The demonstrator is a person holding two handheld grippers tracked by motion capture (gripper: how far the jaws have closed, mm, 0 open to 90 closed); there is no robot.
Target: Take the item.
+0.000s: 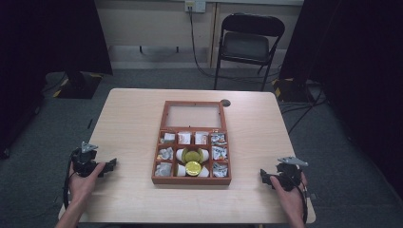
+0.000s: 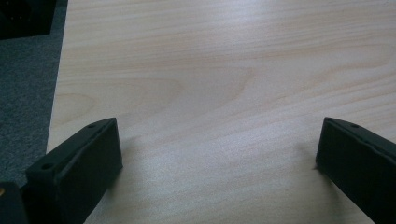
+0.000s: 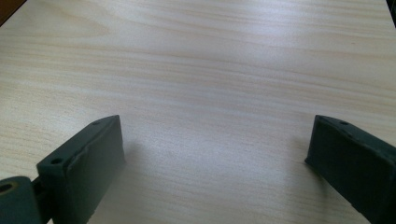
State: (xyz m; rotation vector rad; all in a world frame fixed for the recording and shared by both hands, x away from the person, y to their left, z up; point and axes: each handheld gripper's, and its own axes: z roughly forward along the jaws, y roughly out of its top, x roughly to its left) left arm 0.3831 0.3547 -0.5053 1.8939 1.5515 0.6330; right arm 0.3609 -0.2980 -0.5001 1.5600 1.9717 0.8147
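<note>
Both grippers are down on the pale wood-grain worktop [image 1: 133, 118], one at each near corner. The left gripper [image 1: 110, 165], black with a grey three-cornered plate on top, sits in the person's left hand [image 1: 84, 183] close to the left edge. In the left gripper view its two black fingers [image 2: 77, 170] stand wide apart, nothing but bare wood between them, the tips right down at the surface.

Over on the other side, the right gripper [image 1: 264, 176] rests in the person's right hand [image 1: 291, 195] near the right front corner, pointing inward. The right gripper view gives the same story: black fingers [image 3: 81, 163] spread wide, plain worktop in the gap, nothing held.

Between the two, well apart from both, lies the reddish-brown wooden compartment box [image 1: 192, 181], squarely in the middle of the worktop. Its glass-paned lid [image 1: 193, 115] lies open on the far side. The back row holds small white and orange-marked packets [image 1: 184, 137]; the left and right columns hold crumpled silvery-wrapped packets [image 1: 219, 153]. In the two centre compartments are small white pots with yellow-gold lids [image 1: 192, 167], one behind the other.

Beyond the worktop, a black folding chair [image 1: 247, 45] stands on the grey carpet against the far wall.
</note>
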